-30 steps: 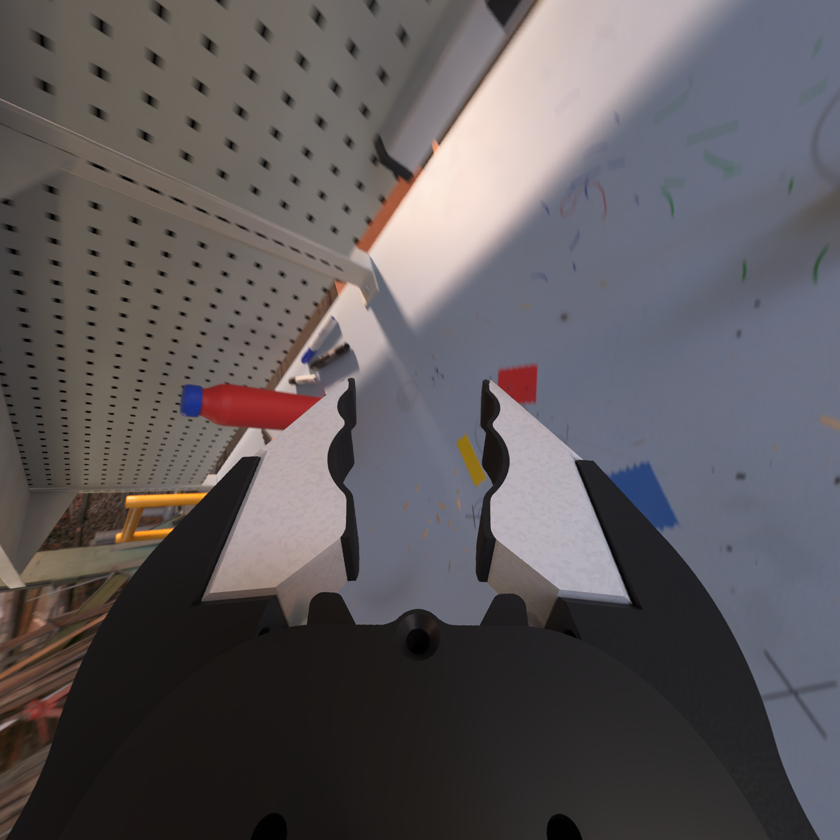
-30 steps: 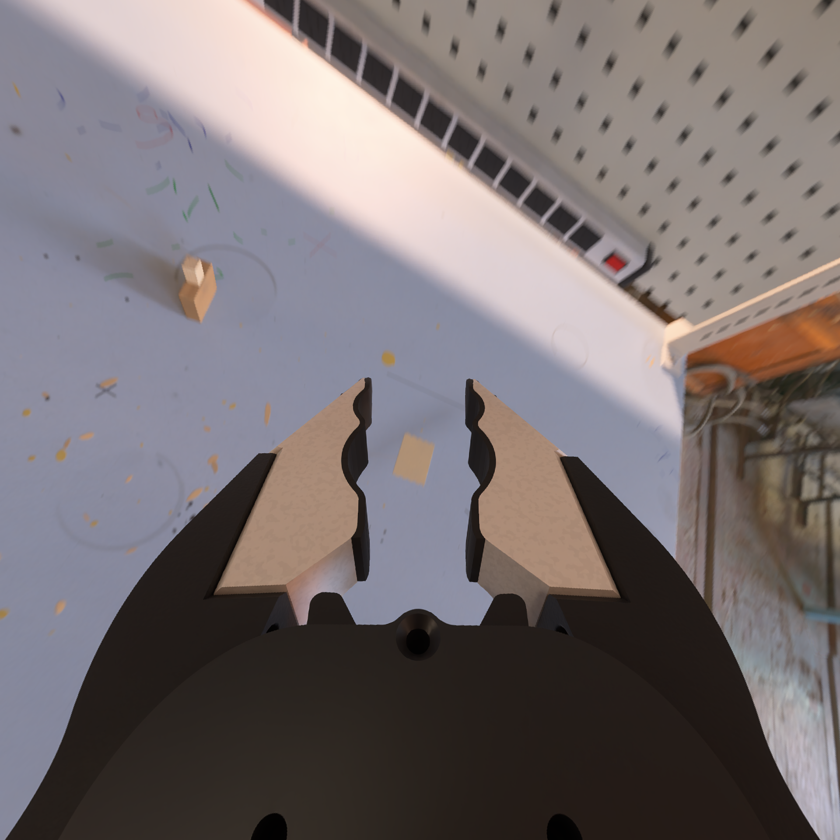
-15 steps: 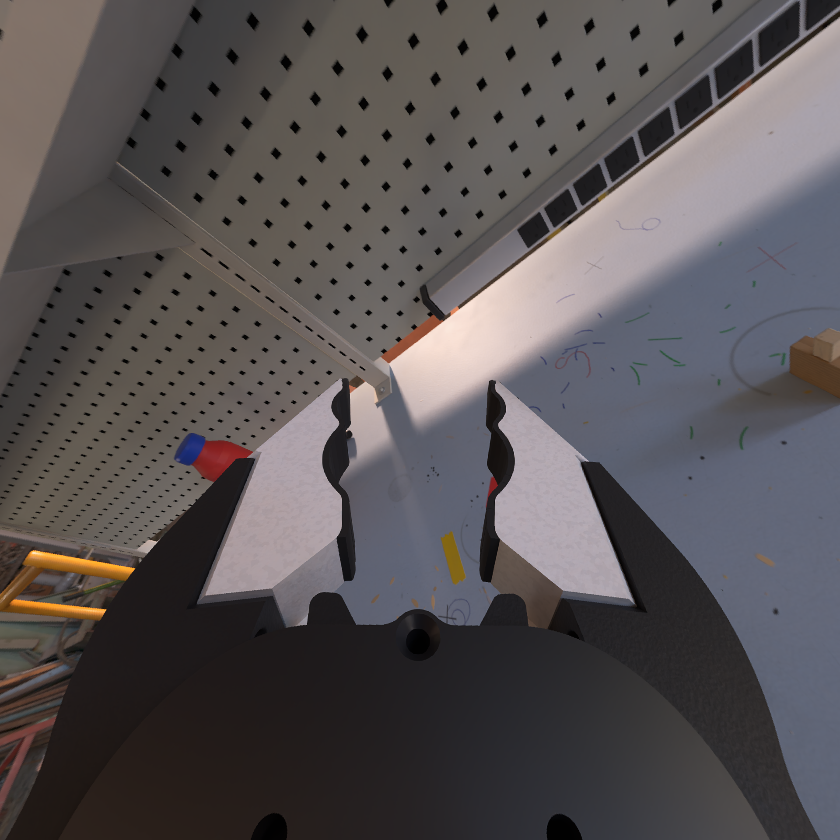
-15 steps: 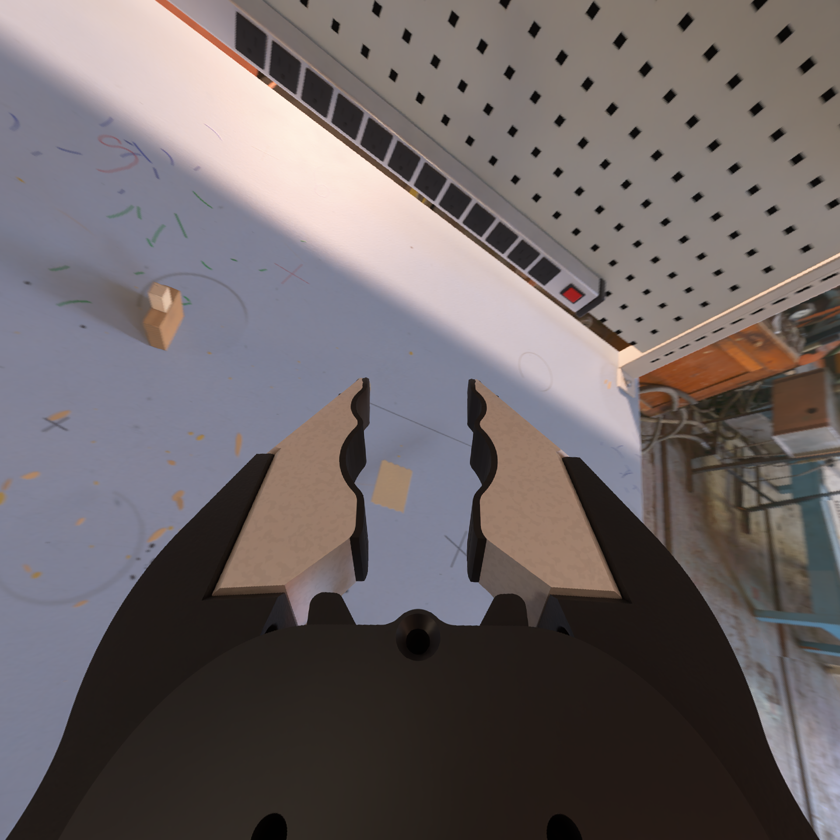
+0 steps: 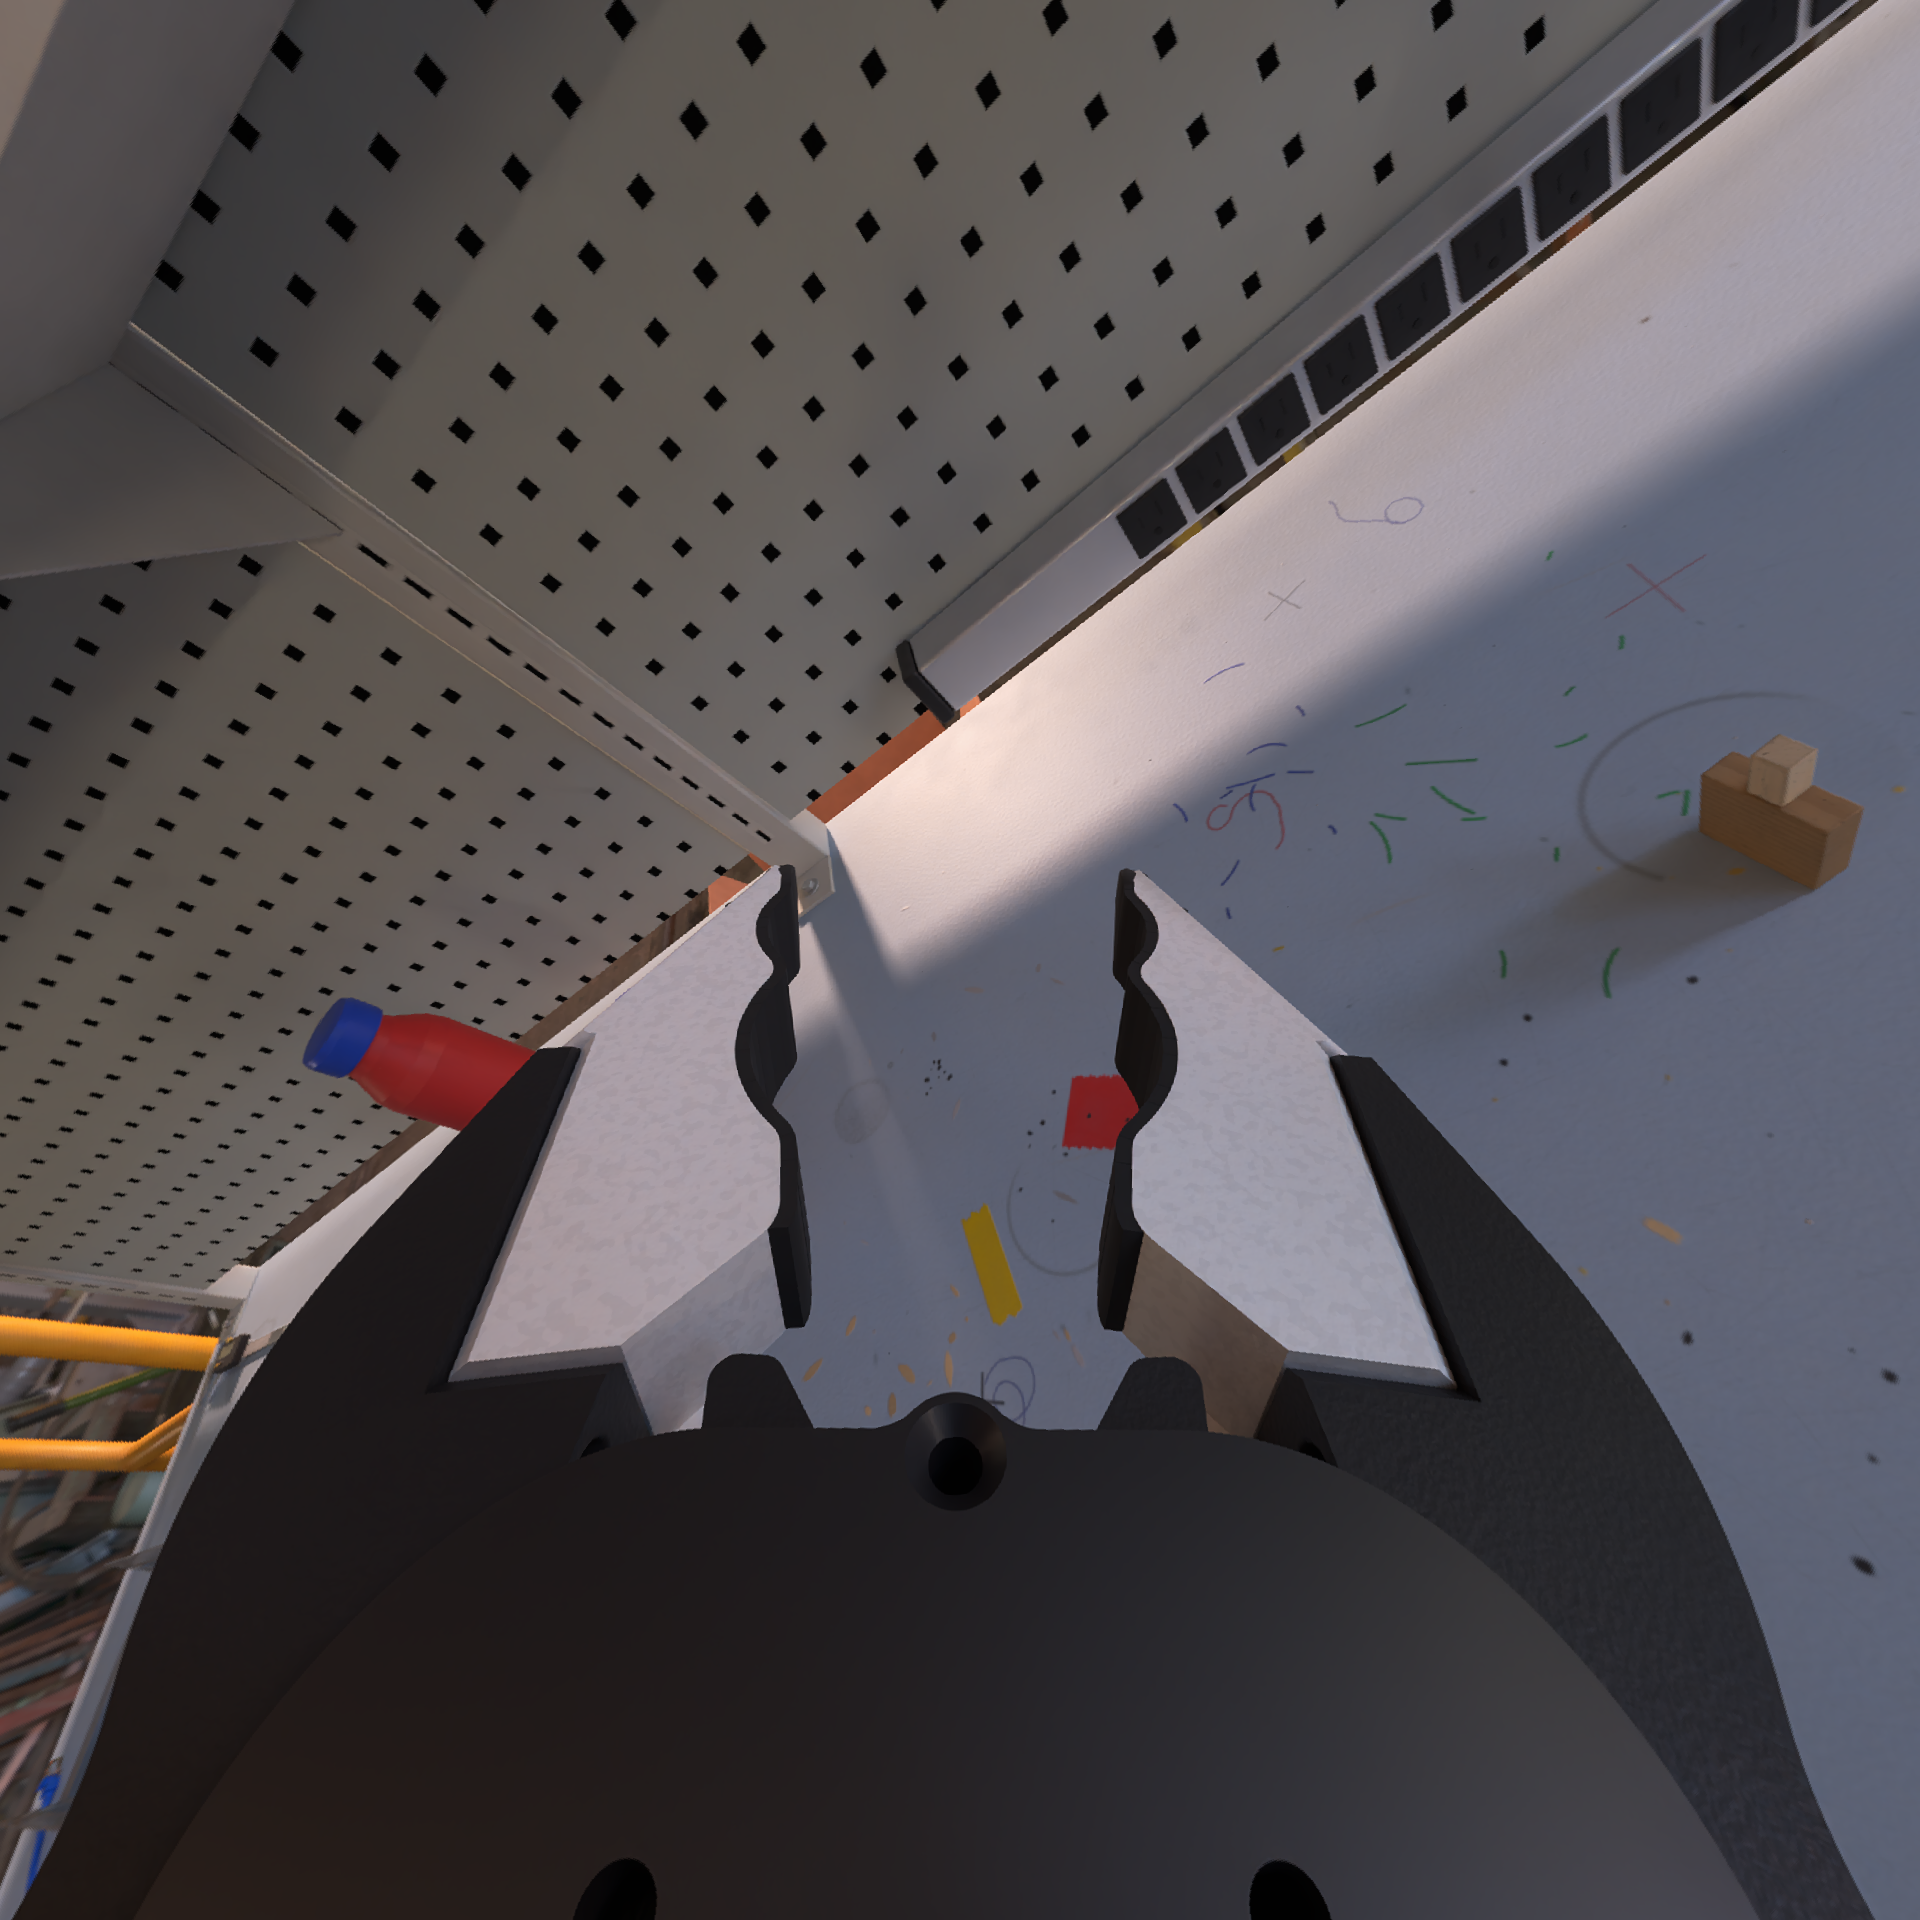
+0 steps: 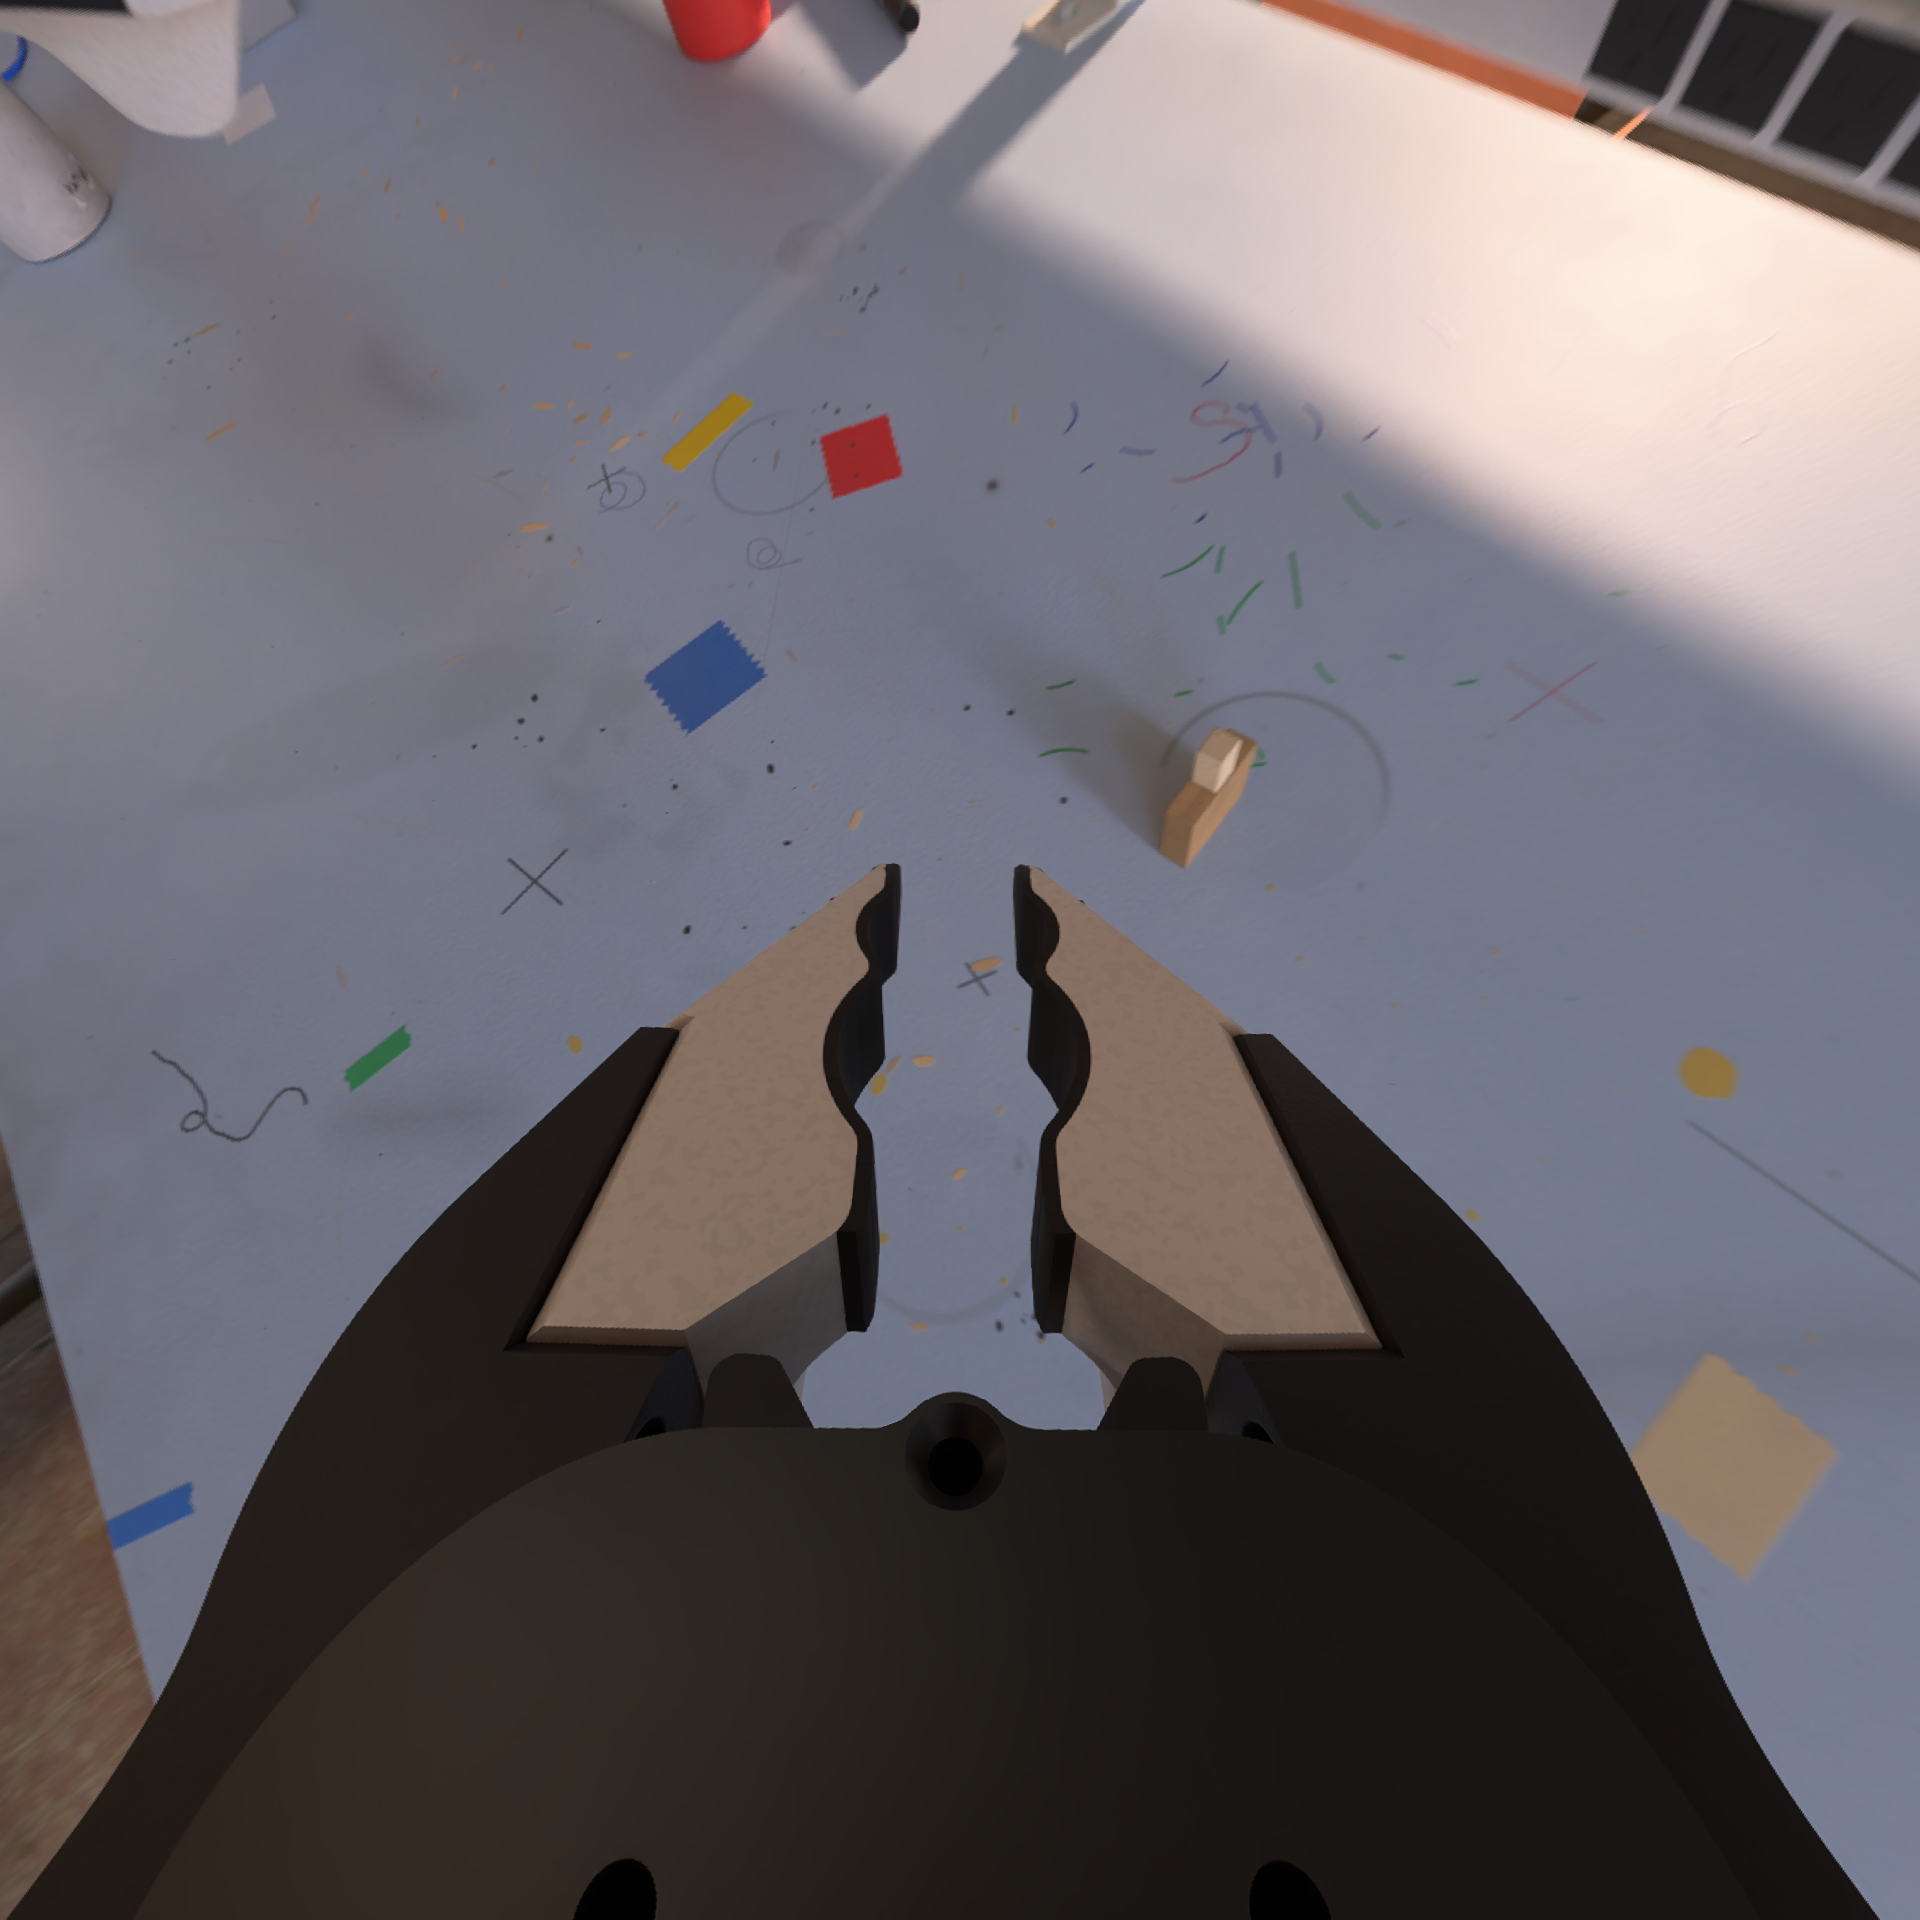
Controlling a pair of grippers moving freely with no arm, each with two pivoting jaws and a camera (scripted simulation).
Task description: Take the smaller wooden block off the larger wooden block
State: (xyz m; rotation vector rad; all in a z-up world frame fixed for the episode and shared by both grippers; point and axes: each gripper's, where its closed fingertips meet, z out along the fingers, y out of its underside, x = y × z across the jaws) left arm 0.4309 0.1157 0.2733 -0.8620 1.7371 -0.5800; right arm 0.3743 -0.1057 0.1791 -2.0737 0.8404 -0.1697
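Observation:
A small pale wooden cube sits on top of a larger brown wooden block on the white table, far right in the left wrist view. In the right wrist view the small cube on the larger block lies ahead and to the right of my fingers. My left gripper is open and empty, pointing at the table's back corner. My right gripper is open and empty, above the table, short of the blocks.
A red bottle with a blue cap lies by the pegboard wall. A power strip runs along the table's back edge. Red, blue, yellow and tan tape patches mark the table. A white object stands far left.
The right gripper has swung left, from facing the pegboard corner to facing the table middle, with the blocks now ahead and right. The left view has tilted up and right, bringing the blocks fully into view.

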